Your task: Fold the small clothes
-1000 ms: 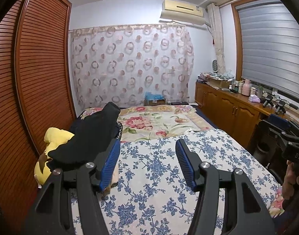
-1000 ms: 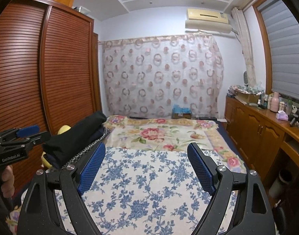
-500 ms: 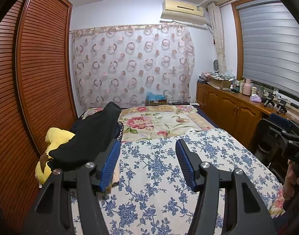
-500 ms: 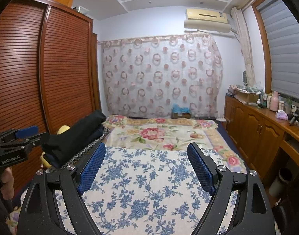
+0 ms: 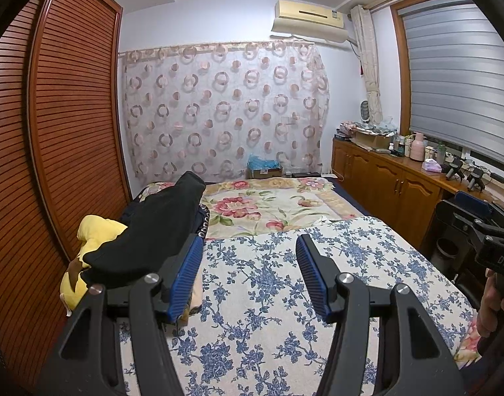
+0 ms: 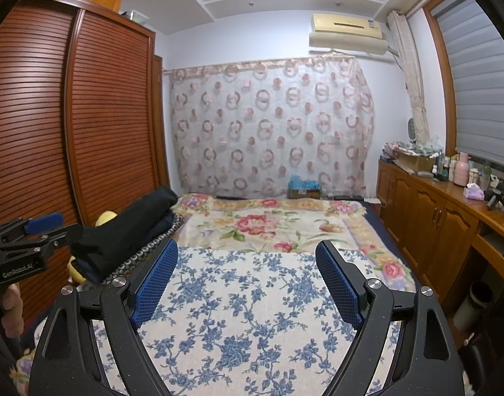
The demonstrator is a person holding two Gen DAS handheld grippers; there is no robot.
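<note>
Nearest, the left gripper hangs above the bed with its blue pads wide apart and nothing between them. The right gripper is the same: jaws spread wide, empty, above the blue-flowered sheet.

Just past the left gripper, at the bed's left edge by the wardrobe, lies the clothes pile: a black garment draped on top, something dark blue and a patterned piece under it, a yellow item at the side. In the right view the pile sits left of the gripper.

The black garment looks soft, light and limp; it will probably sag and drag lower pieces along if pinched mid-body. A hem or corner at its near end seems the better hold, then lift clear and spread on the open sheet.

Farther on, a floral blanket, then the curtain.
</note>
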